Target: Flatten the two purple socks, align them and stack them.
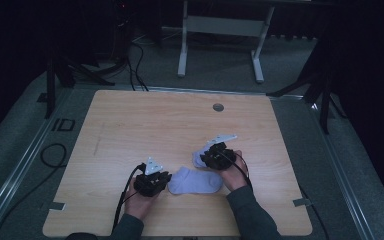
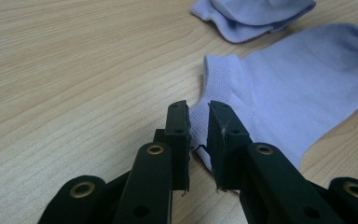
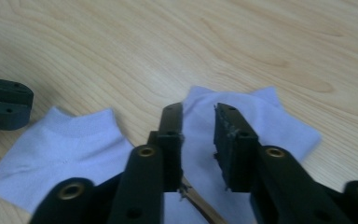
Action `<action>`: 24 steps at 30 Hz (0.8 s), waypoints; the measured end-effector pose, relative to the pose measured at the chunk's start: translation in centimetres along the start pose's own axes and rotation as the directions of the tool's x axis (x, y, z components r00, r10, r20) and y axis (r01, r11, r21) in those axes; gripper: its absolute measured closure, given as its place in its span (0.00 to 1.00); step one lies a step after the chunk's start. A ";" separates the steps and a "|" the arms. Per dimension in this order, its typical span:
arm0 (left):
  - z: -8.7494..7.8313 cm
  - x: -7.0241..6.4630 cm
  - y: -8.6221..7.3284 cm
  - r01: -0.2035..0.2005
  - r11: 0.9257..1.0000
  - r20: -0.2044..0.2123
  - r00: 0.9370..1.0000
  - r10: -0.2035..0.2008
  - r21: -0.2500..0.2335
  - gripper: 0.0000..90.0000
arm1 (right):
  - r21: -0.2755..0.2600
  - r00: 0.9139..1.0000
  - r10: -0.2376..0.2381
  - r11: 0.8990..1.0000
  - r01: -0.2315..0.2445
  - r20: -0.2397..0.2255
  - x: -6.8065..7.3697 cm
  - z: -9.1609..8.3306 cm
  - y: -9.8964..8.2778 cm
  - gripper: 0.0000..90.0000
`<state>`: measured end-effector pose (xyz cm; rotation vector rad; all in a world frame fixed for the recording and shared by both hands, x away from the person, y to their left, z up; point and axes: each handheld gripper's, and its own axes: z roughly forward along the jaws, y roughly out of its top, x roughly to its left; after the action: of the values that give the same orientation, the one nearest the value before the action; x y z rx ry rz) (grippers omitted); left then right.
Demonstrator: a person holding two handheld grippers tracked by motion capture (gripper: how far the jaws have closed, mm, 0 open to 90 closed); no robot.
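Flat on the wooden tabletop (image 1: 130,125) lie two lilac ankle socks. Left tongs (image 2: 198,126) pinch the cuff edge of the nearer sock (image 2: 298,93); right tongs (image 3: 198,135) stand narrowly parted over the farther sock (image 3: 261,126).

Worktop (image 1: 130,130): light wood-grain laminate, smooth with a slight sheen. Flat sock (image 2: 298,98), centre right of the left gripper view: pale lilac knitted cloth, matt, with a ribbed cuff. Second sock (image 3: 242,130), centre of the right gripper view: same soft matt knit. Left tongs (image 2: 198,126) and right tongs (image 3: 198,140): black matt plastic with brass-coloured metal rivets; pad faces are scuffed and rough.
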<state>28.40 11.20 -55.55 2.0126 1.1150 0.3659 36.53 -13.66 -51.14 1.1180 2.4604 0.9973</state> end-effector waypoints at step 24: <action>0.2 -0.2 -0.1 -0.010 1.000 -0.003 1.000 0.010 0.009 0.87 | 0.174 0.996 0.071 0.983 -0.059 -0.063 -0.4 5.4 1.4 0.95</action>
<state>28.36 10.96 -55.69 2.0266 1.1109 0.3703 40.20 -10.65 -54.12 1.2437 2.6227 0.8676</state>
